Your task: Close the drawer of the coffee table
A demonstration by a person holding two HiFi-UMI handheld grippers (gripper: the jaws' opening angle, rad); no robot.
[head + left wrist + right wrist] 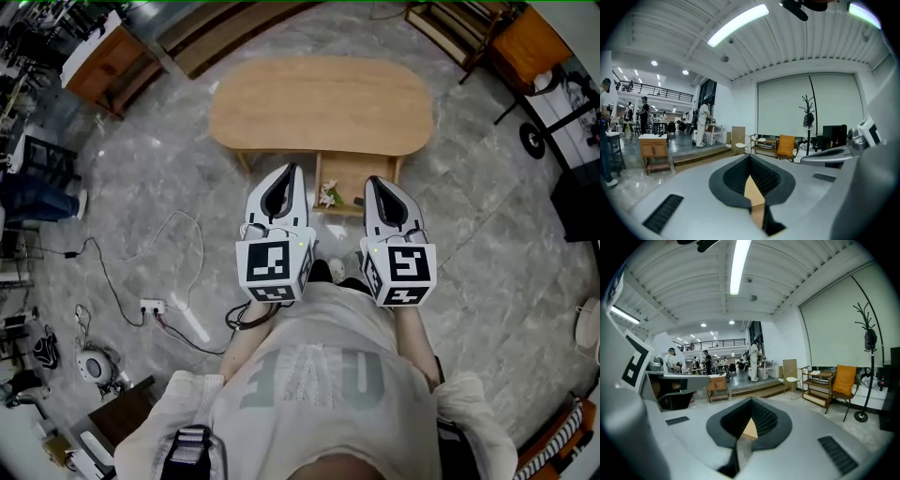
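Note:
In the head view an oval wooden coffee table [319, 103] stands on the grey marble floor ahead of me. Its drawer [354, 178] is pulled out toward me on the near side, with a small pale toy [327, 195] lying inside. My left gripper [292, 170] points at the table's near edge just left of the drawer, jaws shut and empty. My right gripper [371, 181] hovers over the drawer's right part, also shut and empty. Both gripper views look level across the room: the left gripper [750, 156] and right gripper [751, 401] show closed tips with a sliver of wood behind.
A power strip [151, 307] and cables [112, 281] lie on the floor at my left. A wooden cabinet [101, 62] stands far left, an orange chair [525, 42] and a shelf far right. A person's legs [37, 197] show at the left edge.

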